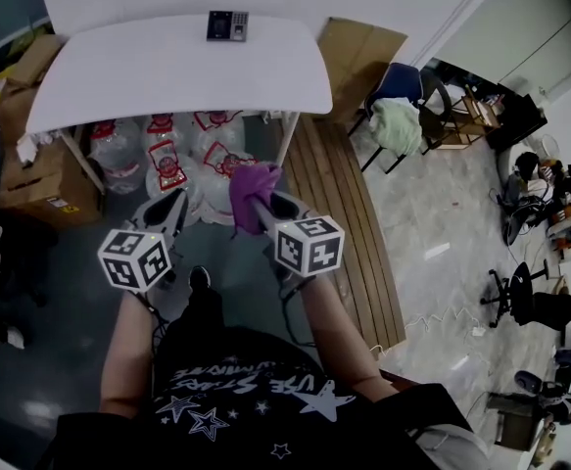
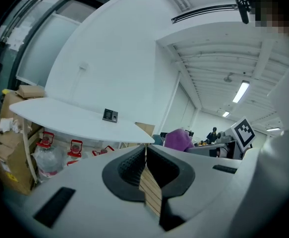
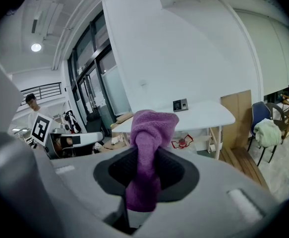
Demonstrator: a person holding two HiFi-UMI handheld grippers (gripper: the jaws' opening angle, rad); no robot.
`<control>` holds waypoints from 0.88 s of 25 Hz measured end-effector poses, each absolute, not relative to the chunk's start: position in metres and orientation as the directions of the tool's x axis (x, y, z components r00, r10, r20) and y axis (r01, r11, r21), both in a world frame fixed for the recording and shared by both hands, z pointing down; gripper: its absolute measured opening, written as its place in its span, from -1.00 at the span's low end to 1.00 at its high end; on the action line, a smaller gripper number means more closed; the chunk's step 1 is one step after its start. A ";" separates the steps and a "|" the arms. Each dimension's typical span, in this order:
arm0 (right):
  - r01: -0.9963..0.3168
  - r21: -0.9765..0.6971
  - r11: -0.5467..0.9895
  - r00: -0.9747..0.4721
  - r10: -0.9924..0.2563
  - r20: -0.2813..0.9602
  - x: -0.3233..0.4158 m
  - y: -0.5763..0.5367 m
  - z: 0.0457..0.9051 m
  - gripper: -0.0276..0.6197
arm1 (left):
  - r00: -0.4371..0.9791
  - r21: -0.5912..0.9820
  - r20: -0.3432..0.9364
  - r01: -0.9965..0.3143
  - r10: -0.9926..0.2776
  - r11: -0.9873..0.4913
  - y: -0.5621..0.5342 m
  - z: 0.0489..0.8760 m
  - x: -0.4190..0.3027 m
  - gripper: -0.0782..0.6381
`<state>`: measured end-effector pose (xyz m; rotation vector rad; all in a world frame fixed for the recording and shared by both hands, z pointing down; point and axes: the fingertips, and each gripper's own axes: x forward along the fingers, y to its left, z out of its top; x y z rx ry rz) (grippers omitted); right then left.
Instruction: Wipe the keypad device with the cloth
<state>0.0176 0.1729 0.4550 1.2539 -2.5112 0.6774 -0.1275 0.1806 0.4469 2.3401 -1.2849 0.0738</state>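
in the head view the person stands well back from the white table [image 1: 167, 71]. the keypad device [image 1: 226, 25] sits near the table's far edge, a small dark slab with a paler panel at one side, well apart from both grippers. the right gripper [image 1: 258, 196] holds a bunched purple cloth [image 1: 252, 182] out in front, and the left gripper [image 1: 170, 209] hangs beside it. water bottles [image 1: 167, 160] stand under the table. the step in hand looks like the approach. i judge it best to close in first, then lay the cloth's broad side across the device's face rather than poke with the tip, and to press lightly, since the device looks loose and could slide. the free gripper could steady an edge. in the left gripper view the jaws are pressed together on nothing, with only a thin slit between the pads. the keypad device [image 2: 110, 115] shows far off on the table [image 2: 70, 119]. in the right gripper view the jaws are clamped on the cloth [image 3: 149, 148], which rises past them in a soft knob, enough to wipe with. the keypad device [image 3: 180, 104] shows dark with small pale marks; whether it lies flat or is propped up i cannot tell.
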 end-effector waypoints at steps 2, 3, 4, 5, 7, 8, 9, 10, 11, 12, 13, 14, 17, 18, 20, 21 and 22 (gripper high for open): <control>-0.809 -0.292 0.511 -0.588 -0.689 0.423 0.012 0.152 0.458 -0.61 | 0.572 0.374 0.266 -0.803 -0.776 -0.464 0.159 0.450 -0.133 -0.73; -0.812 -0.292 0.505 -0.584 -0.693 0.424 0.009 0.141 0.459 -0.61 | 0.577 0.375 0.265 -0.800 -0.773 -0.469 0.148 0.451 -0.136 -0.73; -0.815 -0.292 0.500 -0.579 -0.695 0.425 0.005 0.130 0.459 -0.61 | 0.582 0.377 0.264 -0.797 -0.769 -0.472 0.137 0.451 -0.140 -0.73; -0.818 -0.292 0.496 -0.576 -0.698 0.426 0.001 0.119 0.459 -0.61 | 0.586 0.380 0.263 -0.793 -0.766 -0.476 0.126 0.451 -0.145 -0.73; -0.821 -0.290 0.491 -0.571 -0.701 0.428 -0.009 0.099 0.456 -0.61 | 0.594 0.387 0.262 -0.787 -0.761 -0.481 0.105 0.449 -0.153 -0.73; -0.823 -0.288 0.490 -0.569 -0.702 0.428 -0.014 0.089 0.454 -0.61 | 0.597 0.390 0.261 -0.784 -0.758 -0.483 0.095 0.448 -0.158 -0.73; -0.824 -0.286 0.488 -0.566 -0.705 0.427 -0.019 0.080 0.452 -0.61 | 0.601 0.394 0.260 -0.781 -0.756 -0.485 0.084 0.447 -0.162 -0.73; -0.826 -0.284 0.486 -0.563 -0.708 0.426 -0.024 0.070 0.450 -0.61 | 0.605 0.398 0.257 -0.777 -0.753 -0.488 0.074 0.446 -0.166 -0.73; -0.829 -0.282 0.483 -0.559 -0.711 0.426 -0.029 0.060 0.450 -0.61 | 0.610 0.401 0.254 -0.772 -0.750 -0.493 0.064 0.446 -0.171 -0.73; -0.832 -0.280 0.479 -0.554 -0.715 0.427 -0.035 0.050 0.450 -0.61 | 0.615 0.403 0.250 -0.768 -0.748 -0.497 0.053 0.447 -0.177 -0.73; -0.836 -0.277 0.474 -0.549 -0.718 0.428 -0.041 0.040 0.451 -0.61 | 0.620 0.404 0.248 -0.765 -0.745 -0.502 0.043 0.448 -0.183 -0.73; -0.839 -0.276 0.468 -0.543 -0.721 0.430 -0.047 0.030 0.453 -0.61 | 0.624 0.405 0.246 -0.762 -0.742 -0.506 0.033 0.449 -0.189 -0.73; -0.847 -0.283 0.450 -0.532 -0.727 0.435 -0.062 0.009 0.461 -0.61 | 0.637 0.411 0.242 -0.751 -0.732 -0.517 0.010 0.456 -0.205 -0.73; -0.848 -0.291 0.443 -0.529 -0.728 0.435 -0.066 0.004 0.464 -0.61 | 0.642 0.413 0.243 -0.746 -0.727 -0.522 0.004 0.458 -0.208 -0.73; -0.851 -0.303 0.429 -0.524 -0.730 0.439 -0.072 -0.005 0.468 -0.61 | 0.657 0.419 0.246 -0.735 -0.713 -0.533 -0.008 0.462 -0.213 -0.73; -0.853 -0.303 0.424 -0.520 -0.730 0.443 -0.075 -0.010 0.469 -0.61 | 0.663 0.421 0.246 -0.730 -0.707 -0.538 -0.015 0.463 -0.215 -0.73; -0.856 -0.298 0.422 -0.516 -0.731 0.446 -0.077 -0.015 0.469 -0.61 | 0.667 0.422 0.246 -0.727 -0.703 -0.542 -0.022 0.464 -0.217 -0.73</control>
